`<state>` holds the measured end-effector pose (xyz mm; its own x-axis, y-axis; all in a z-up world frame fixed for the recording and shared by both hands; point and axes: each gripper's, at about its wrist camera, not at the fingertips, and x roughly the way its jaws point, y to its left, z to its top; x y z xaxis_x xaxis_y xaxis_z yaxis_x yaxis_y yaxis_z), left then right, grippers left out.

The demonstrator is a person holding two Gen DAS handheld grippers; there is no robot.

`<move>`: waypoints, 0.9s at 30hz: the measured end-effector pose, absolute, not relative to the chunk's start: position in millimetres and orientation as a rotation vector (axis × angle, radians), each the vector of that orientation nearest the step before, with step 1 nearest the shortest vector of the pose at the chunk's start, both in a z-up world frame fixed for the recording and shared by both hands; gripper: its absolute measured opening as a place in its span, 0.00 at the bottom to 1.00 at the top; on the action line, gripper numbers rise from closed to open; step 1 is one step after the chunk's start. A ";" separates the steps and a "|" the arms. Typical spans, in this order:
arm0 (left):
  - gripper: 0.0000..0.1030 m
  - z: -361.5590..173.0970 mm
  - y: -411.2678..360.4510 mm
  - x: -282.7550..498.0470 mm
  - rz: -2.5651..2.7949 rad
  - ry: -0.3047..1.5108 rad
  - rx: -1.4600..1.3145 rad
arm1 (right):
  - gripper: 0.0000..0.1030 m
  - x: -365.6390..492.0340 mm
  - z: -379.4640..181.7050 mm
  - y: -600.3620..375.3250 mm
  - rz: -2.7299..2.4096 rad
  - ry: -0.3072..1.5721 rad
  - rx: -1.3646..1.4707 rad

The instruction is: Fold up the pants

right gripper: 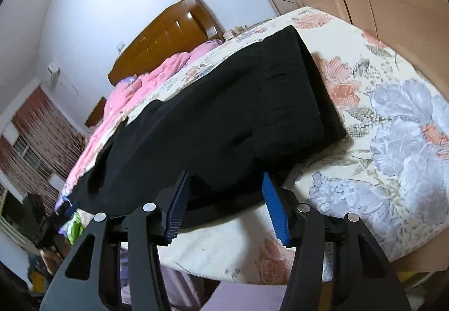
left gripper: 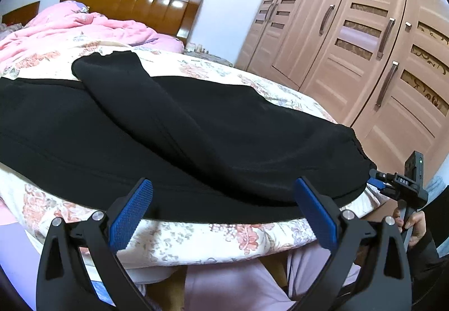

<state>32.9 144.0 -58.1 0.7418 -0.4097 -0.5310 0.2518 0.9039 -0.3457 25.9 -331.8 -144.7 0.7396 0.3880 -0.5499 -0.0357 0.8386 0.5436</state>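
Left wrist view: the left gripper (left gripper: 223,207) is hanging with fingers wide apart and empty at lower centre; the black pants (left gripper: 174,131) are lying across the floral bed (left gripper: 196,238), one leg already folded over.

Right wrist view: the right gripper (right gripper: 226,205) is straddling the pants' near edge, fingers partly apart; further folds seemingly remain.

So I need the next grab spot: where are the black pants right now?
The black pants lie across the near edge of the floral bedspread, just ahead of both grippers in both wrist views.
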 end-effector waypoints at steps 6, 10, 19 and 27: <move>0.98 -62.6 135.5 38.2 -0.350 0.672 -0.245 | 0.34 32.9 -149.4 -336.6 0.203 0.678 0.573; 0.98 -63.1 141.0 43.7 -0.330 0.690 -0.276 | 0.22 28.4 -155.1 -341.4 0.175 0.663 0.585; 0.98 -57.8 144.1 90.8 -0.316 0.776 -0.394 | 0.22 26.3 -155.4 -337.0 0.169 0.659 0.569; 0.23 -67.1 129.8 137.8 -0.141 0.917 -0.271 | 0.22 25.9 -155.3 -336.9 0.168 0.663 0.556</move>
